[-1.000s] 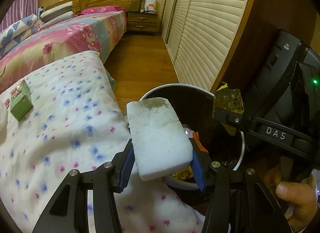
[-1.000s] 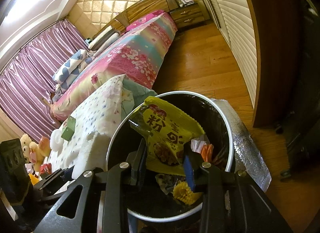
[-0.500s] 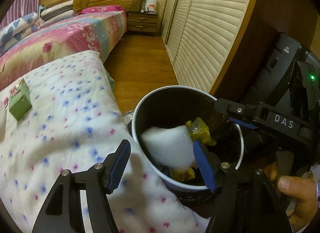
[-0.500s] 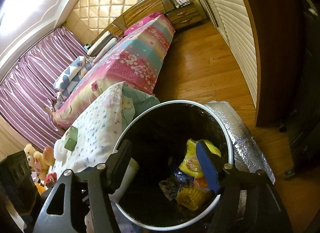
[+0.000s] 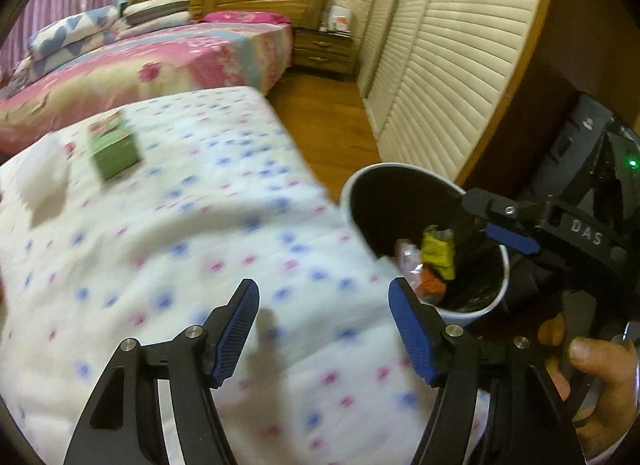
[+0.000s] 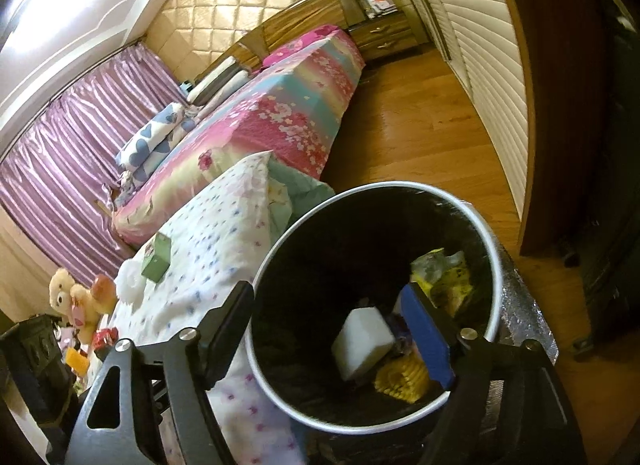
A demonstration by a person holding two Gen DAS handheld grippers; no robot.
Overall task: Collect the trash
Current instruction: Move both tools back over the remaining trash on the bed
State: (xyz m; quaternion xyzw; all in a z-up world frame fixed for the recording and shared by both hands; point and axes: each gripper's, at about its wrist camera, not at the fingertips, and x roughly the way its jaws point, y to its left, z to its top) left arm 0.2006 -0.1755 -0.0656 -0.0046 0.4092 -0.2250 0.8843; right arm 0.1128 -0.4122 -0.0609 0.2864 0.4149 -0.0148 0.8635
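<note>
Both claws, the left claw (image 5: 324, 325) over the quilt (image 5: 180, 245) beside the bin (image 6: 496, 265) and the right claw (image 6: 328, 329) above it, have just been opening and hold nothing, so the white foam block (image 6: 362, 341) and yellow wrapper (image 6: 448, 277) lie inside the bin, while the green box (image 5: 114, 149) waits farther off on the quilt.

Bin (image 6: 494, 261) beside quilt (image 6: 224, 225)
Holds white foam block (image 6: 362, 341), yellow wrapper (image 6: 448, 277), corn (image 6: 404, 379); right gripper (image 6: 328, 329) above, jaws just widened, empty.
</note>
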